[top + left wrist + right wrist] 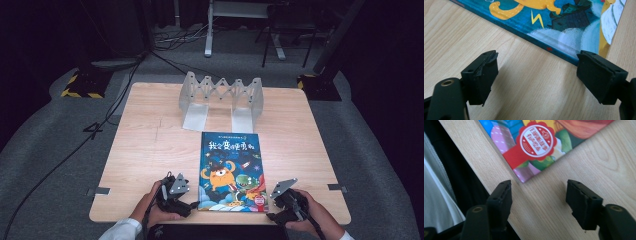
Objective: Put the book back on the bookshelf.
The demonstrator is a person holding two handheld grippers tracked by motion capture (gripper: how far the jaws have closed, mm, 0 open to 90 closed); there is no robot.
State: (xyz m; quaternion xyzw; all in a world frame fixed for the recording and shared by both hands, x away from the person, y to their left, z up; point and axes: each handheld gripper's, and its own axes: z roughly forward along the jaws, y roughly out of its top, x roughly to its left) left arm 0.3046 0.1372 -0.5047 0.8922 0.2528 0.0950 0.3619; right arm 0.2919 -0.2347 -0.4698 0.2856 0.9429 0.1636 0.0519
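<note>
Desk (150,150) first: pale wood, wide, with a folding rack (221,97) standing at its far edge. The book (232,170) lies flat between rack and me, its near edge close to the desk's front rim, well apart from the rack. My left fingers (537,75) are spread wide just off the book's near left corner, touching nothing; my right fingers (539,202) stand apart around the near right corner, also holding nothing (the corner sits ahead of them, not between the pads).

Risk, as I judge it: the book lies flush, so there is no gap to get a pad under. Close too high and I only scrape the glossy cover; push sideways and the book slides or swivels. It already sits near the rim, so a pull toward me could tip it off the desk.
</note>
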